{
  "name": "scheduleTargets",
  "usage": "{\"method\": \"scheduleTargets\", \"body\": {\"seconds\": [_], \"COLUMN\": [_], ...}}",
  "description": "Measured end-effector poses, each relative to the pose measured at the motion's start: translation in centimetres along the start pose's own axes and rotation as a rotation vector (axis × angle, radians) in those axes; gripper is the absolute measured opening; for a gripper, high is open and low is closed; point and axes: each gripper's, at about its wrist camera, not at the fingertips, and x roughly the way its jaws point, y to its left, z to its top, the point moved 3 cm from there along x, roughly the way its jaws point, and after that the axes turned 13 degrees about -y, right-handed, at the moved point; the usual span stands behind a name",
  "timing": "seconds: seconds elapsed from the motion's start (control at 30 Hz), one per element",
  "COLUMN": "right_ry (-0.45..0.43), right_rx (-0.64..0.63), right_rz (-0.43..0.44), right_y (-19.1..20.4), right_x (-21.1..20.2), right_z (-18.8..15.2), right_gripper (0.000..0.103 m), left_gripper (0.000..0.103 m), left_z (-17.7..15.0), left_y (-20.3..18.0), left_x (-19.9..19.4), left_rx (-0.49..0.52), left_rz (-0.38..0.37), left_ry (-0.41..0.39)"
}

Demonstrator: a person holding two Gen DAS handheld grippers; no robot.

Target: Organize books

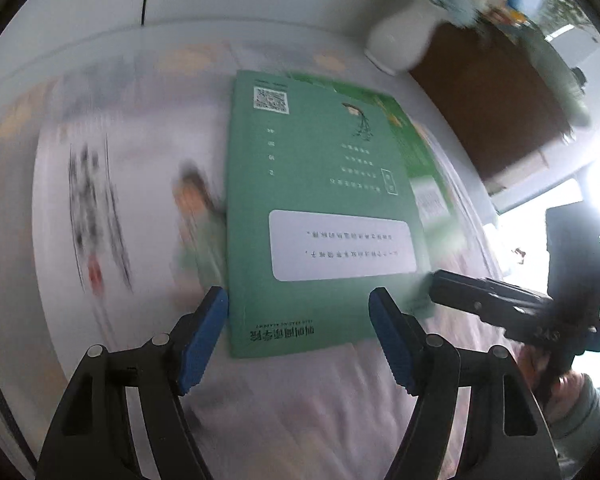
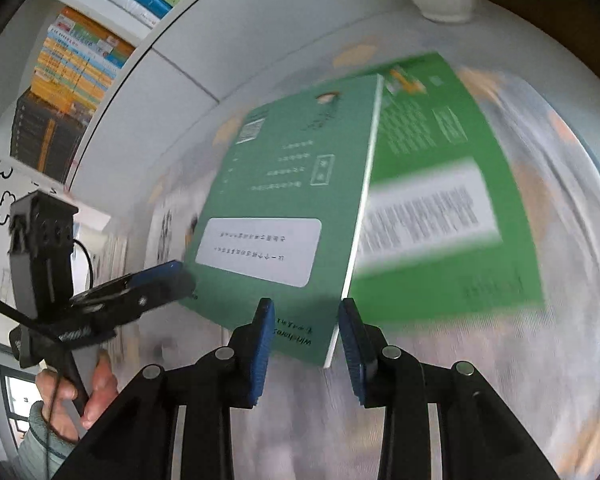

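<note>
While both hand-held grippers pointed down at the table [image 1: 308,408], three books lay on its pale patterned cover: one teal-green book [image 1: 320,208] in the middle, one brighter green book [image 2: 440,184] under its right side, and one white illustrated book [image 1: 100,208] under its left side, the last too blurred to read. The teal-green book lay uppermost, back cover up, with one square code mark near its far left corner and one white text panel on its near half. The left gripper [image 1: 299,312] had its two blue pads spread wide, both over the near edge of the teal-green book; whether they touched it could not be told. The right gripper [image 2: 306,322] had its two pads drawn fairly close together, straddling the near right corner of the teal-green book at its white page edge, with a gap visible on each side. Contact could not be confirmed. One white vase [image 1: 400,40] with flowers stood at the far right, next to one brown box [image 1: 496,108]. Stacked books on a shelf [image 2: 76,68] filled the far left of the right wrist view.
</note>
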Motion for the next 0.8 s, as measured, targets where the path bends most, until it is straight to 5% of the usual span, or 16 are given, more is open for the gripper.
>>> {"method": "scheduleTargets", "body": {"seconds": [0.3,0.53,0.7,0.8], "right_ry": [0.122,0.018,-0.031,-0.050], "right_rx": [0.043,0.072,0.088,0.134], "right_rz": [0.016,-0.055,-0.044,-0.025], "right_y": [-1.0,-1.8,-0.6,-1.4], "right_x": [-6.7,-8.0,-7.7,-8.4], "right_z": [-10.9,-12.4,-13.0,-13.3], "right_gripper": [0.034,0.033,0.035,0.035], "left_gripper": [0.070,0.069,0.071,0.069], "left_z": [-11.1,-11.5,-10.8,-9.7], "left_y": [-1.6,-1.0,-1.9,-2.1], "left_x": [-4.9,-5.3,-5.5,-8.2], "left_rx": [-0.038,-0.013,-0.072,-0.197], "left_rz": [-0.070,0.001,-0.089,-0.298], "left_ry": [0.089,0.011,-0.024,-0.089]}}
